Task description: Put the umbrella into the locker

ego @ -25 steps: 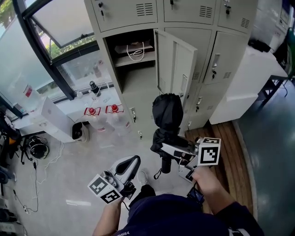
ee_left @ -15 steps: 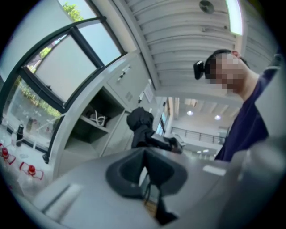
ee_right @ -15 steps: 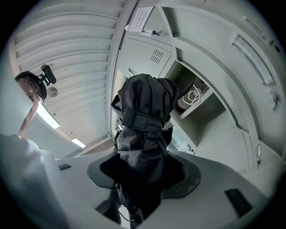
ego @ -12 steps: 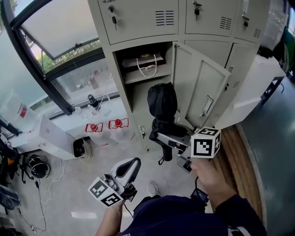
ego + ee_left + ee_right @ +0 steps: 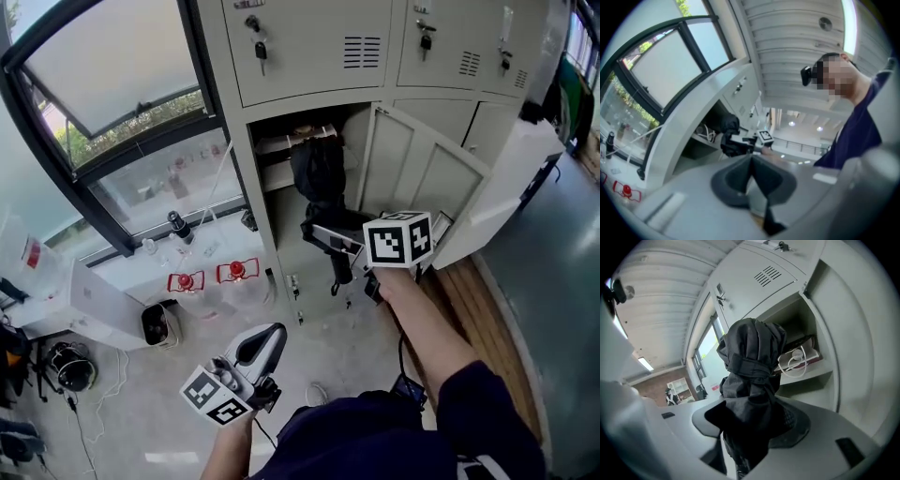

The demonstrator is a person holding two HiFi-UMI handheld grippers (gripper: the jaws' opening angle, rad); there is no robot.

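The black folded umbrella [image 5: 319,173] stands upright at the mouth of the open locker compartment [image 5: 281,202], its top level with the inner shelf [image 5: 281,142]. My right gripper [image 5: 323,236] is shut on its lower part, with the handle [image 5: 339,274] hanging below. In the right gripper view the umbrella [image 5: 752,357] fills the space between the jaws of the right gripper [image 5: 750,427]. The locker door [image 5: 412,178] is swung open to the right. My left gripper [image 5: 270,336] hangs low over the floor, shut and empty; its pads meet in the left gripper view [image 5: 751,174].
A white coiled cable [image 5: 799,357] and a flat object lie on the locker's shelf. Two red-capped bottles [image 5: 186,281] stand on the floor left of the lockers, beside a white box [image 5: 94,300]. A white panel [image 5: 497,178] leans at the right.
My right gripper has carried the umbrella forward and up, from over the floor to the open compartment's mouth. The lockers have come nearer. The left gripper stays low.
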